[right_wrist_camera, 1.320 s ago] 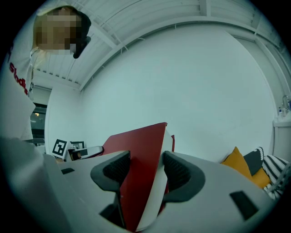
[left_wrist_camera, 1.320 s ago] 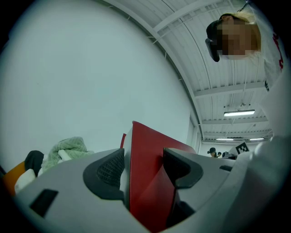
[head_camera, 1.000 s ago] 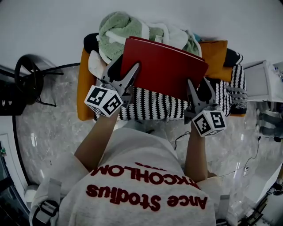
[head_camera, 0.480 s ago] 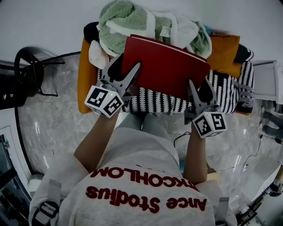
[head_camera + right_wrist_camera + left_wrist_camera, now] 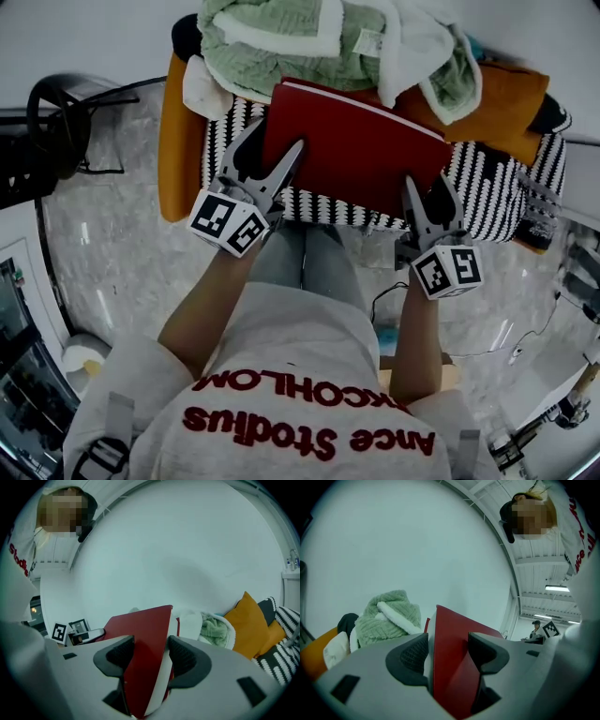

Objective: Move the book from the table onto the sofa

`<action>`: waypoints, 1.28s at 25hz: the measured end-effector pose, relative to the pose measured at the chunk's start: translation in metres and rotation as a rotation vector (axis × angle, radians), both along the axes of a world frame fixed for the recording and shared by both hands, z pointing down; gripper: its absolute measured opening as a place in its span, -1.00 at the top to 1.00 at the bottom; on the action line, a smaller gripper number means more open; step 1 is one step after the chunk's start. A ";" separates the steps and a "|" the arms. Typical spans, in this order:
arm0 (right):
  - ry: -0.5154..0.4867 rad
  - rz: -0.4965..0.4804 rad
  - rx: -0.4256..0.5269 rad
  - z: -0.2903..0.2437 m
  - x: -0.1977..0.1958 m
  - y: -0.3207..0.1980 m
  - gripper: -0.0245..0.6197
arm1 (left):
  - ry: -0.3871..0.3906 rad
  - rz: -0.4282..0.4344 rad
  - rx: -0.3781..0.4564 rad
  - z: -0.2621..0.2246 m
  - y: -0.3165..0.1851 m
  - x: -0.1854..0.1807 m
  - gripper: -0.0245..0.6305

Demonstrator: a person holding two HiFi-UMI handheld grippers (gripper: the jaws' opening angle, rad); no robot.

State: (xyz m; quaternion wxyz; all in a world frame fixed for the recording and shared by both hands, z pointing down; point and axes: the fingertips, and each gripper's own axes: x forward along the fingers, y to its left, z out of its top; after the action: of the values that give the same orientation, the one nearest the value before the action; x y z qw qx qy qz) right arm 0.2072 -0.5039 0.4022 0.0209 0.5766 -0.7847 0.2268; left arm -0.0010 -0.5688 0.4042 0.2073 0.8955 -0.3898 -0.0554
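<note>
Left claw (image 5: 447,651): jaws pinching the left edge of a red hardcover book (image 5: 361,150). Right claw (image 5: 150,656): jaws spread wide, pinching the book's right edge. The book is held over the front edge of an orange sofa with a black-and-white striped cover (image 5: 497,192), near a green fleece blanket (image 5: 281,47) at its back edge. The head view alone shows the grey marble floor (image 5: 112,253) and a black chair (image 5: 56,141); the left gripper view alone shows a ceiling light (image 5: 557,588).

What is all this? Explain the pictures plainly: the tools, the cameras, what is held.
No robot: a person wears a head camera and holds a claw tool in each hand. The top-down picture comes from the head; the other two look along each claw. The left claw and right claw each pinch an edge of a red book, over a sofa piled with a striped throw and a green blanket. The marked cubes are part of the claws.
</note>
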 end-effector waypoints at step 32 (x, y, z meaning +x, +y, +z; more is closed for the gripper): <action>-0.044 -0.112 -0.328 0.301 0.033 -0.057 0.12 | -0.127 -0.103 -0.325 0.298 -0.035 0.030 0.14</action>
State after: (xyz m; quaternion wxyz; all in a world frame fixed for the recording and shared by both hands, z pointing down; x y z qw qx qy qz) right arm 0.2405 -0.5607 0.7029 0.1099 0.5157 -0.7683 0.3629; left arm 0.0286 -0.6040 0.7024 0.3211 0.8308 -0.4514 0.0545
